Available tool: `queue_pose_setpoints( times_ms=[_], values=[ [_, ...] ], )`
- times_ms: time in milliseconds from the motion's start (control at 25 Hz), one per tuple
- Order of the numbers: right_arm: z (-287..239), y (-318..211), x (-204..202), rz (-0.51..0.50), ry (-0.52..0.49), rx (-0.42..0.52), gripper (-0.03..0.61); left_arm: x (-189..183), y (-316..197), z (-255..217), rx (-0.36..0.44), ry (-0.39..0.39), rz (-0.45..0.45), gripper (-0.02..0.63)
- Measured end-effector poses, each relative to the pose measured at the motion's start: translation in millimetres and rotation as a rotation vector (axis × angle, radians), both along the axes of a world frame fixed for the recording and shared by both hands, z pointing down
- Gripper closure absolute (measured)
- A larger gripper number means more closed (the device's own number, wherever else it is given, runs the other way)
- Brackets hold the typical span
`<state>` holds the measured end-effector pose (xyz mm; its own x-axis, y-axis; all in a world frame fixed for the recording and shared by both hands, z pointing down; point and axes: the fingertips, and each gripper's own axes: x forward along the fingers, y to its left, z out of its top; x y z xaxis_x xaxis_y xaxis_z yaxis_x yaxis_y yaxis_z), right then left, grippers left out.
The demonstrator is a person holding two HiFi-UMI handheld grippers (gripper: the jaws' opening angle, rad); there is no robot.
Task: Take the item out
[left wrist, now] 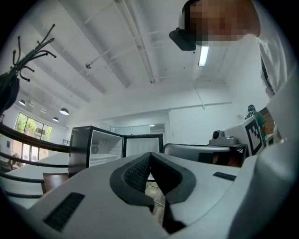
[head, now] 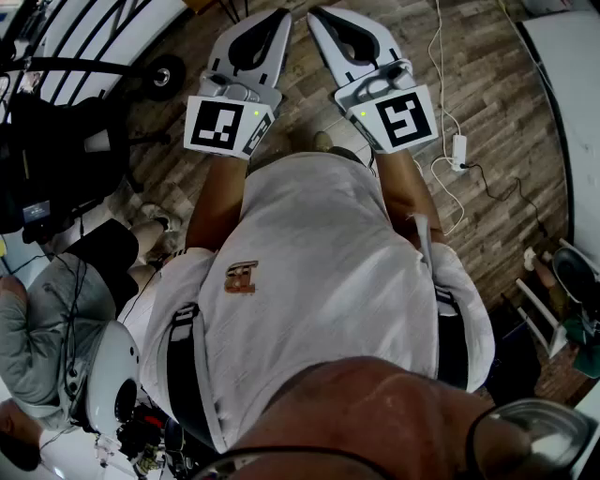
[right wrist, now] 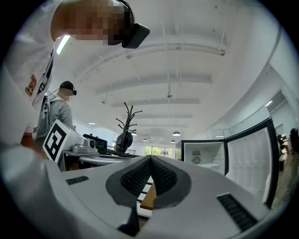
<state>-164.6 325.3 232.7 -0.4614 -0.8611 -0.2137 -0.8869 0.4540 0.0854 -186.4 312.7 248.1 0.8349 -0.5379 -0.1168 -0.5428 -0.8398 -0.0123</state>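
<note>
Both grippers are held up in front of my chest over the wooden floor, side by side and pointing away. My left gripper [head: 279, 15] has its jaws pressed together with nothing between them, and its tip [left wrist: 149, 155] shows the same in the left gripper view. My right gripper [head: 317, 15] is also shut and empty, tip [right wrist: 150, 158] closed. A small black fridge [left wrist: 96, 144] stands open across the room, its white inside [right wrist: 205, 158] and door [right wrist: 250, 161] visible. I can make out no item in it from here.
White cables and a power adapter [head: 459, 150] lie on the floor to the right. A chair base [head: 164, 75] is at the left, with a seated person [head: 37, 328] beside it. A coat rack [right wrist: 127, 121] and another person [right wrist: 56, 112] stand farther off.
</note>
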Motion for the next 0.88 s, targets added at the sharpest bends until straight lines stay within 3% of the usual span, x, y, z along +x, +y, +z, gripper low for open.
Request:
queue_pose_setpoints(
  times_ms=[480,880],
  values=[
    [8,0,31,-0.001,0.005,-0.04,0.545,26,-4,5,-0.009,-0.008,-0.004,0.595],
    [7,1,83,-0.037,-0.011,-0.016,0.545,74,-7,8,0.004,-0.022,-0.038,0.595]
  ],
)
